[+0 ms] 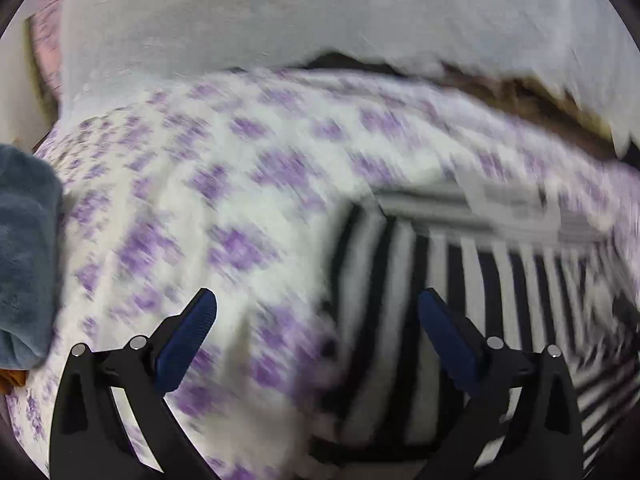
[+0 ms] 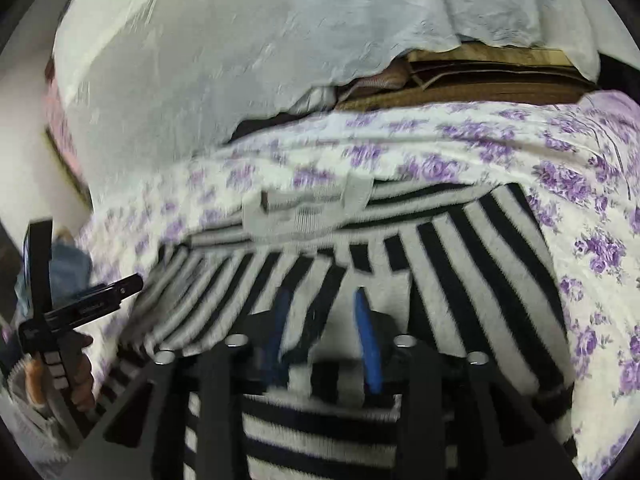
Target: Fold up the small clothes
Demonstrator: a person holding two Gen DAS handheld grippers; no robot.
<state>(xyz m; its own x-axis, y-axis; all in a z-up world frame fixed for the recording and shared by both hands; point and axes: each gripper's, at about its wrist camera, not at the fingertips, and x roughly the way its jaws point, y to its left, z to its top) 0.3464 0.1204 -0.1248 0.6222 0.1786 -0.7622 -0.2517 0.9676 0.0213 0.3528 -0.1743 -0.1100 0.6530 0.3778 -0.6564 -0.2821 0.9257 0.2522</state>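
Note:
A black-and-white striped garment (image 2: 460, 264) with a grey collar (image 2: 308, 208) lies on a white bedspread with purple flowers (image 2: 440, 152). My right gripper (image 2: 324, 304) is shut on a raised fold of the striped garment, blue fingertips (image 2: 368, 340) pinching the cloth. The garment also shows in the blurred left wrist view (image 1: 460, 280). My left gripper (image 1: 316, 312) is open and empty, hovering above the garment's left edge and the bedspread (image 1: 200, 200). The left gripper also shows at the left edge of the right wrist view (image 2: 80, 300).
A grey-blue towel or garment (image 1: 24, 248) lies at the bed's left edge. A pale blue-white sheet (image 2: 240, 40) covers a pile at the back, over brown folded items (image 2: 480, 76).

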